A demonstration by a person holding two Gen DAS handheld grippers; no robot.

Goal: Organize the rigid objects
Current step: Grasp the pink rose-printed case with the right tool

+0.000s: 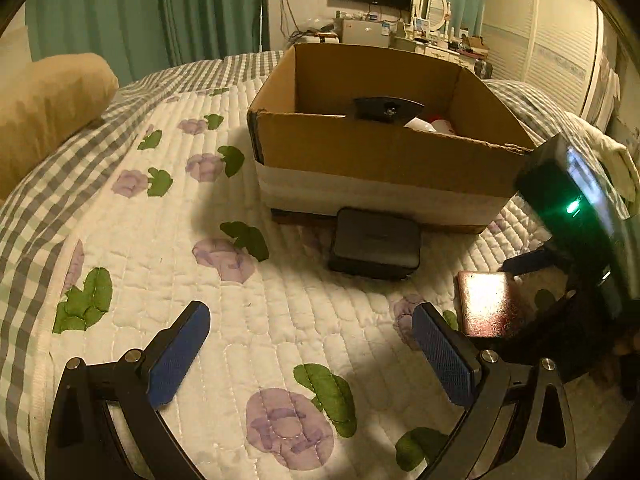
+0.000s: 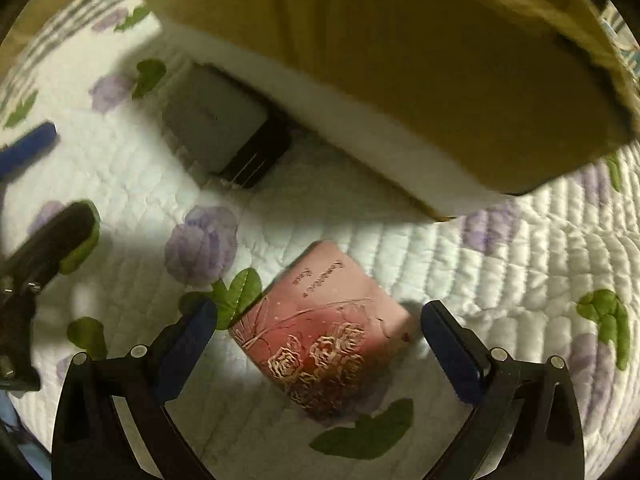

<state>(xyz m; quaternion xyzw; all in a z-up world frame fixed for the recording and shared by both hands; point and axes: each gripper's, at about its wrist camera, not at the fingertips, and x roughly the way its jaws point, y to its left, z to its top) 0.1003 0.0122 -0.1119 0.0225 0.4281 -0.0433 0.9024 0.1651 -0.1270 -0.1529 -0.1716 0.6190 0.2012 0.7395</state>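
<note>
A pink box with embossed roses (image 2: 324, 332) lies flat on the quilt, turned diagonally. My right gripper (image 2: 320, 334) is open and straddles it, one blue pad on each side, not touching. In the left wrist view the same pink box (image 1: 484, 304) lies at the right, partly behind the right gripper's black body (image 1: 576, 216). A black case (image 1: 376, 244) rests against the front of the cardboard box (image 1: 384, 152); it shows grey in the right wrist view (image 2: 216, 120). My left gripper (image 1: 312, 340) is open over bare quilt, holding nothing.
The cardboard box (image 2: 400, 60) holds a dark flat item (image 1: 386, 108) and white objects (image 1: 432, 124). A tan pillow (image 1: 44, 108) lies far left on the flowered quilt (image 1: 280, 320). Curtains, a dresser and a wardrobe stand beyond the bed.
</note>
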